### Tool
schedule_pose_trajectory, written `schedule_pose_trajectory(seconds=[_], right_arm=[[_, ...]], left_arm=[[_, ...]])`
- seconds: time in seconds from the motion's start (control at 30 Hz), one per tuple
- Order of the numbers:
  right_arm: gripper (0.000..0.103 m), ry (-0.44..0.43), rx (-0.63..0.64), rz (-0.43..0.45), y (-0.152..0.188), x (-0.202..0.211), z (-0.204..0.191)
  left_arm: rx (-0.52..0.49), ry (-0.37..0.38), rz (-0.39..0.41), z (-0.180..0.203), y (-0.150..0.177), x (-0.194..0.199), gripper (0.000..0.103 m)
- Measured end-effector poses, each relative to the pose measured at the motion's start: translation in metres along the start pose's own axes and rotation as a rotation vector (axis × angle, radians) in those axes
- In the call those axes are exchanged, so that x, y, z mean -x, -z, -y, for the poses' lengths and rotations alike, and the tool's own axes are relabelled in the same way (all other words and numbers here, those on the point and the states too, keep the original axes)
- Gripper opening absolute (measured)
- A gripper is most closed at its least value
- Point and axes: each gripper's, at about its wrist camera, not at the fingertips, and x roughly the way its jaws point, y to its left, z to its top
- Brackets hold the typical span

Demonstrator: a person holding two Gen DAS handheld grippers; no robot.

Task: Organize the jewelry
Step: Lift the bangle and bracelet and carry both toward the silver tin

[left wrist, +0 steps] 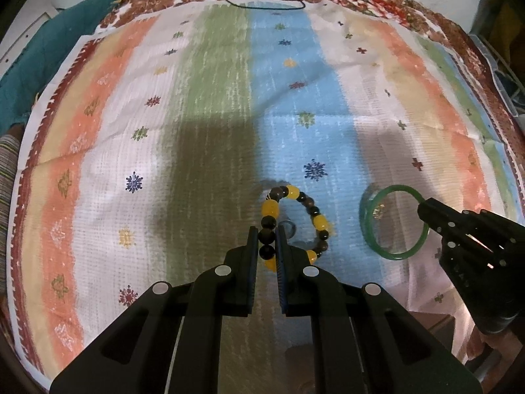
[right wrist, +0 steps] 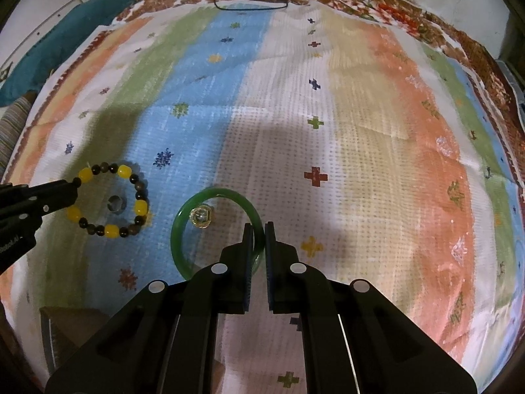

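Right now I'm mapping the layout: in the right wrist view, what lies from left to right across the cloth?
left gripper → beaded bracelet around a small silver ring → gold ring inside the green bangle → right gripper clamped on the bangle's rim.

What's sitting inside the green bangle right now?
Inside the green bangle lies one small clear-gold ring on the striped cloth. The right gripper clamps the bangle's rim, covering its near inside edge.

We see cloth point(left wrist: 210, 105): woven, matt | bangle point(right wrist: 216, 193): glossy, perhaps jade or glass | beaded bracelet point(right wrist: 123, 170): polished | grippers: matt black plastic.
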Motion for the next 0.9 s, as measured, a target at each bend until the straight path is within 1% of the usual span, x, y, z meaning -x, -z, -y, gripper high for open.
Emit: schedule_pose_trajectory(seconds=[0.33, 0.9], right_arm=[[0.008, -0.007, -0.004, 0.023, 0.003, 0.016, 0.001], [0.008, -0.014, -0.007, 0.06, 0.009, 0.038, 0.003]], left_arm=[[-0.025, 0.011, 0.031, 0.013, 0.003, 0.017, 0.01], [-0.029, 0.022, 0.064, 0.018, 0.006, 0.037, 0.01]])
